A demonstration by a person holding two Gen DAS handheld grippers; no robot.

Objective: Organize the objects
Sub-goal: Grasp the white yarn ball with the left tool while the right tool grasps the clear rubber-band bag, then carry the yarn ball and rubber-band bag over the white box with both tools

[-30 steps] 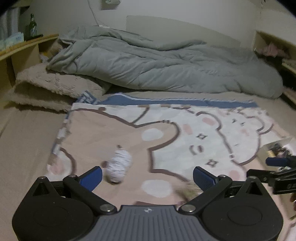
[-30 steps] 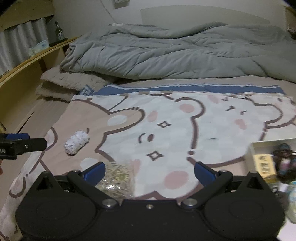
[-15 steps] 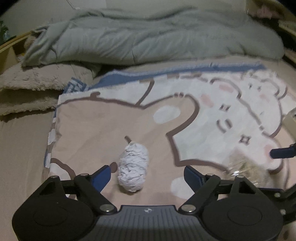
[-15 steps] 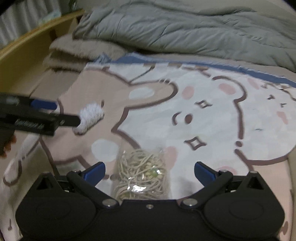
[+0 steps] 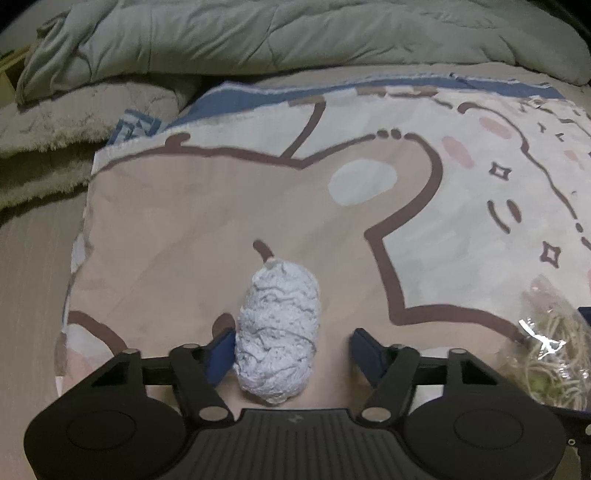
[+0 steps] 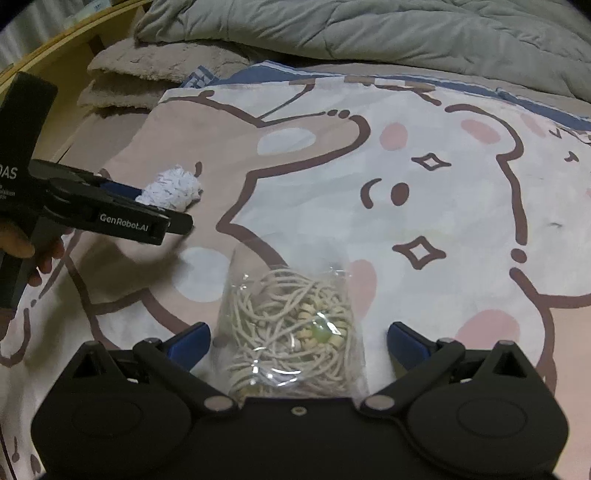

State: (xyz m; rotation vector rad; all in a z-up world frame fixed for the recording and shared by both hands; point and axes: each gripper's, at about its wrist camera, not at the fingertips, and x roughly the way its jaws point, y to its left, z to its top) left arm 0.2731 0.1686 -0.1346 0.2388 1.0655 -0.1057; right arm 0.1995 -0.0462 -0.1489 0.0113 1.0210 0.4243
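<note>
- The left tool [image 5: 293,343] has dropped over the white crumpled bundle [image 5: 277,334], which lies on the cartoon blanket [image 5: 207,206] spread across the bed.
- Its jaws have just been closing and now stand at a middling gap with the bundle between them: the left pad looks to touch the bundle's side, while the right pad stands clear, so nothing is gripped yet.
- The right tool [image 6: 297,341] has also come down, over the clear bag of cord [image 6: 291,328], which lies on the blanket to the right of the bundle.
- Its jaws stand wide on either side of the bag, neither pad pressing it.
- Both things now sit inside a tool's reach, so the approach looks finished and the closing is what remains before either can be carried away for tidying.
- The grey duvet [image 5: 295,33] lies bunched beyond the bundle, untouched.
</note>
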